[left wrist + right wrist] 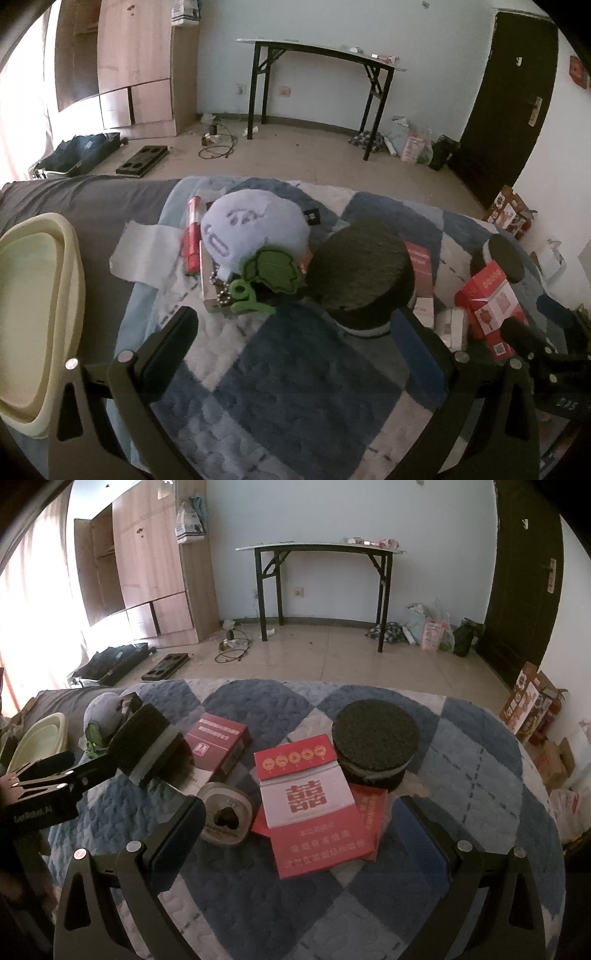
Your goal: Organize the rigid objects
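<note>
On a blue and white quilt [288, 369] lie mixed objects. In the left wrist view, a lilac plush head [251, 229] with a green leaf tag [275, 271], a red tube [192, 236] and a dark round disc [360, 267] lie ahead of my open, empty left gripper [295, 325]. In the right wrist view, my open, empty right gripper [303, 812] hovers over a red and white box [314, 805]. A round tin [225, 816], a maroon box [218, 749] and another dark disc [375, 749] lie around it. The left gripper [74, 771] shows at the left.
A pale green basin [33, 314] sits at the left on a grey sheet. Red boxes [491, 302] lie at the right of the quilt. Beyond the bed are a tiled floor, a black folding table [325, 550], a wardrobe [147, 561] and a dark door [524, 576].
</note>
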